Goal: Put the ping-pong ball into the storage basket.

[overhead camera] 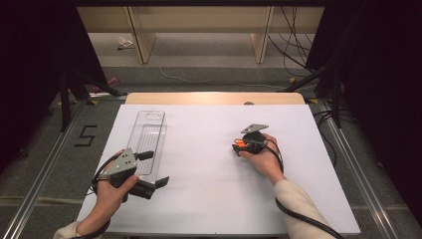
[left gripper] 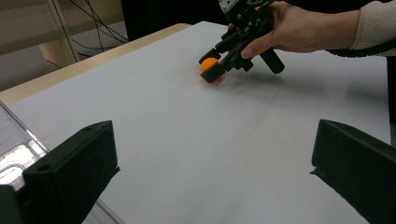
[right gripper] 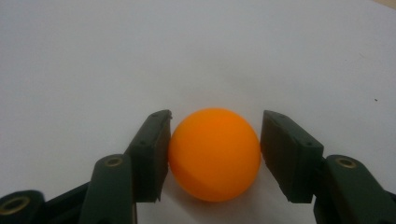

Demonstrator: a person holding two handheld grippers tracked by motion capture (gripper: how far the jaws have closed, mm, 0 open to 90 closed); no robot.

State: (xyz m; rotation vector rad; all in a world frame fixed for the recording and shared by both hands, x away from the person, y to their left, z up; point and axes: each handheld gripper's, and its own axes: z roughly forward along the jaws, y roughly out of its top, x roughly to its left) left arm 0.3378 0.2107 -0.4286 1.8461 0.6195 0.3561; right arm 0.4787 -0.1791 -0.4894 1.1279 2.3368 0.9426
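Orange ball (right gripper: 214, 154) sits between the right hand-held gripper's (right gripper: 215, 156) jaws, grasp uncertain. Left hand-held gripper (overhead camera: 152, 169) is released beside a clear tray (overhead camera: 148, 137), seemingly empty.

- Orange ball (right gripper: 214, 154) between the right tongs (right gripper: 215, 156): smooth, matt plastic
- Both tongs' jaws: matt black plastic; left tongs (left gripper: 212, 172)
- Tray (overhead camera: 147, 139) beside the left tongs: clear, glossy plastic
- Worktop (overhead camera: 209, 199): smooth, matt white; wood far edge

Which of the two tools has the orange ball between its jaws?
The right tool, at the table's right side: its jaws flank the orange ball. The left tool, beside the clear plastic tray, has wide-open jaws with nothing between them.
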